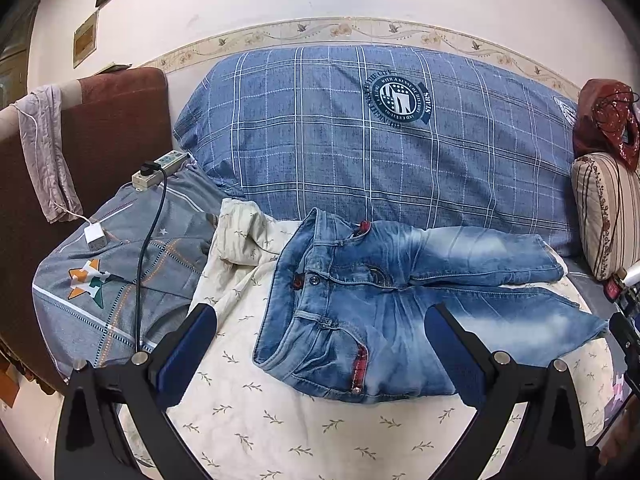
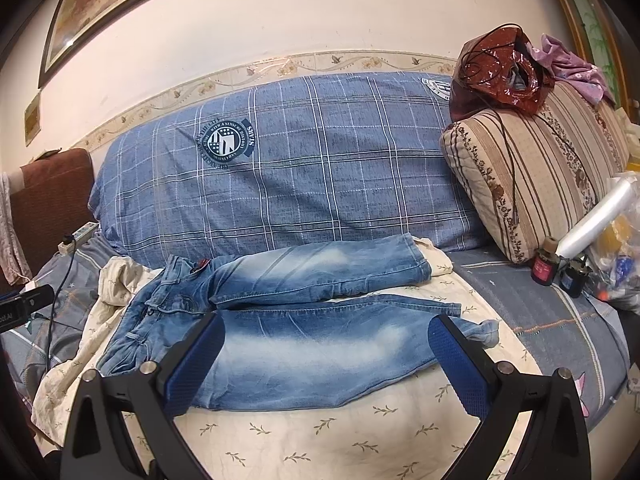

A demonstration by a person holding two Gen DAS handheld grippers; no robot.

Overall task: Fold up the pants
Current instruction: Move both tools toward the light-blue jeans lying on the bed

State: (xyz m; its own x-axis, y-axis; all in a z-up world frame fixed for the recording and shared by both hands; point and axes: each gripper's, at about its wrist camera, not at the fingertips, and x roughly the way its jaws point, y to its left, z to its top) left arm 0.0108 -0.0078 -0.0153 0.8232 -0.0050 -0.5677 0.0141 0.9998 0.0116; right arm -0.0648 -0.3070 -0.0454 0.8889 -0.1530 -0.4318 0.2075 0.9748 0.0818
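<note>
Faded blue jeans (image 1: 384, 304) lie spread on a cream leaf-print sheet (image 1: 280, 420), waistband to the left, both legs running right. In the right wrist view the jeans (image 2: 300, 344) show the far leg with its hem turned back and the near leg flat. My left gripper (image 1: 320, 320) hovers open in front of the waistband, its blue pads (image 1: 188, 356) apart with nothing between them. Over the near leg, my right gripper (image 2: 326, 330) is open too, one pad (image 2: 460, 368) near the hem end.
A large blue plaid pillow (image 1: 360, 140) lies behind the jeans. A power strip (image 1: 160, 168) with a black cable sits on a grey star-print cover (image 1: 112, 280) at left. A striped cushion (image 2: 540, 184) with a red bag (image 2: 500, 68), small bottles (image 2: 544, 268) and a plastic roll stand right.
</note>
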